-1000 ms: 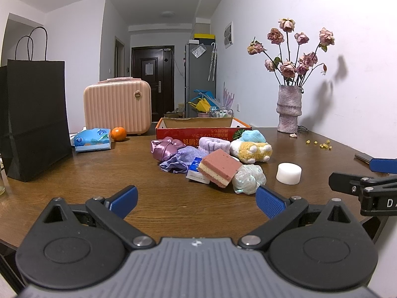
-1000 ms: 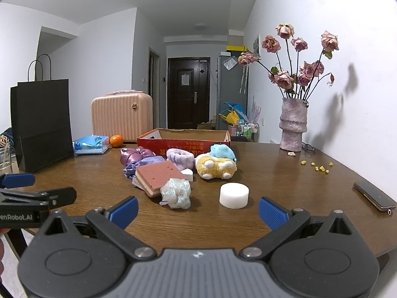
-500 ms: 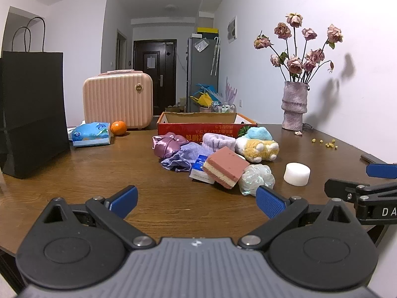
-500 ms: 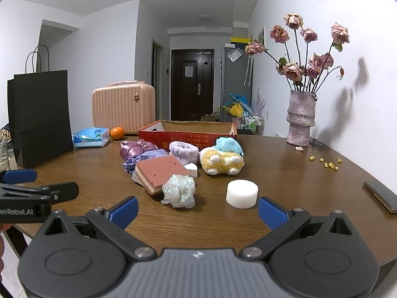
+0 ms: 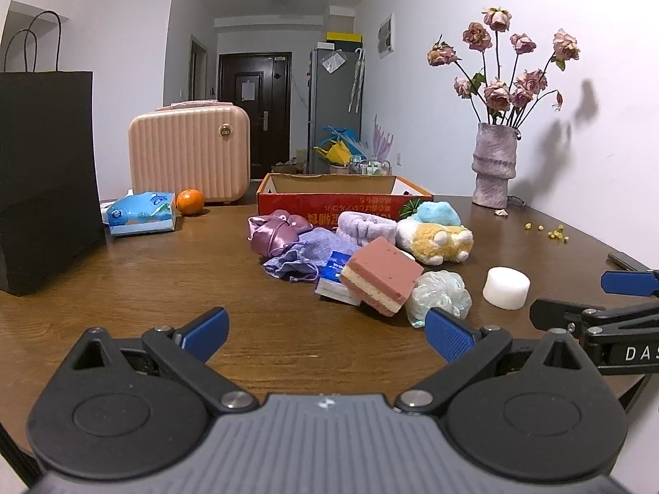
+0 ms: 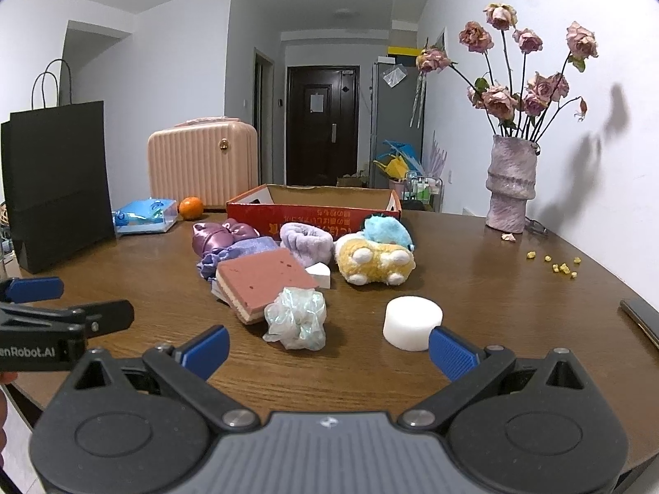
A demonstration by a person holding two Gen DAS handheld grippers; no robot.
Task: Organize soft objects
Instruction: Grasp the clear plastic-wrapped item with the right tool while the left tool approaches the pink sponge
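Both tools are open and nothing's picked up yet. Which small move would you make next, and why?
I'd probably ease the right tool forward onto the white foam cylinder. It stands alone, nearest that tool's right fingertip, apart from the heap, and the red box behind looks open to take it. The left tool holds nothing either.

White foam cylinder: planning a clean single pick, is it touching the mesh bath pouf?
Apart. The right wrist view shows bare table between the white foam cylinder and the mesh bath pouf.
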